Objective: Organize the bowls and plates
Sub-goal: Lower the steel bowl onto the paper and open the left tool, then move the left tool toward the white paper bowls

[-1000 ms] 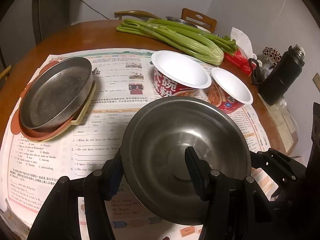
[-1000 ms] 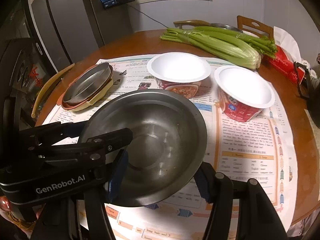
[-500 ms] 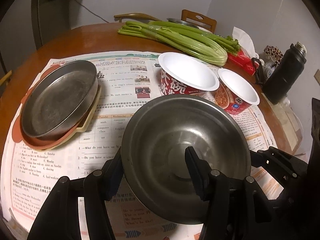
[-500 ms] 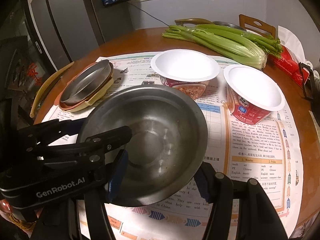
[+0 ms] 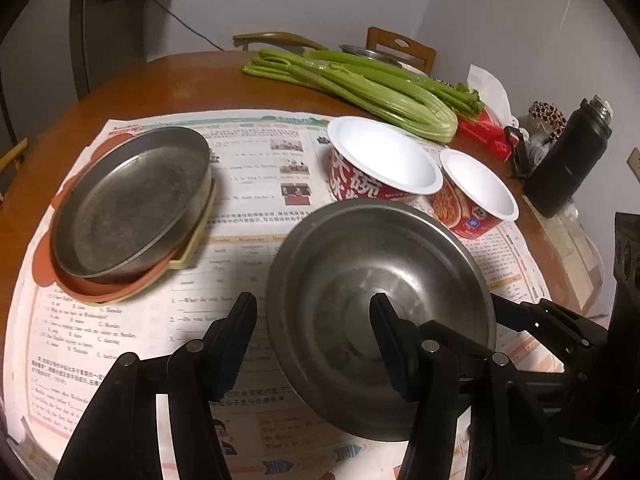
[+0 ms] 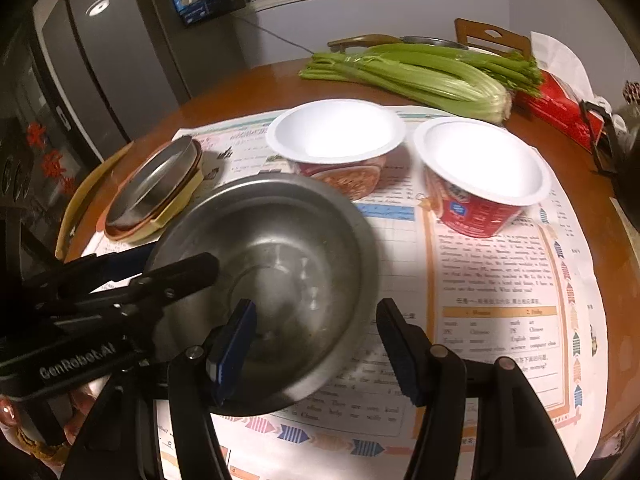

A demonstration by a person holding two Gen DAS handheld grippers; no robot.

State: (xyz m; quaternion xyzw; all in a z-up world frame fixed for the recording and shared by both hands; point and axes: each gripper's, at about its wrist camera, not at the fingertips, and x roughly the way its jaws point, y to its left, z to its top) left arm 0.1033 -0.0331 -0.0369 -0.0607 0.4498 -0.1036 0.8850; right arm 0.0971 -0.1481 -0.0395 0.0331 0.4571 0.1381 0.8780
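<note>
A steel bowl [image 5: 380, 280] [image 6: 272, 256] sits near the front of the newspaper-covered table. My left gripper [image 5: 312, 320] straddles its left rim, one finger inside and one outside, jaws wide apart. My right gripper [image 6: 316, 324] straddles its right rim the same way, jaws wide apart. A steel plate [image 5: 128, 204] [image 6: 156, 176] rests on a stack of plastic plates [image 5: 120, 284] at the left. Two red paper bowls, one [image 5: 380, 164] [image 6: 336, 136] beside the other [image 5: 476, 196] [image 6: 480, 168], stand behind the steel bowl.
Celery [image 5: 360, 84] [image 6: 408, 72] lies across the back of the round wooden table [image 5: 152, 88]. A black flask [image 5: 568, 164] and a red packet [image 5: 484, 136] sit at the right. Chairs [image 5: 400, 48] stand behind. A fridge [image 6: 92, 72] is at the left.
Both grippers and the steel bowl have shifted forward toward the paper bowls. The jaws of both grippers have opened wider around the rim.
</note>
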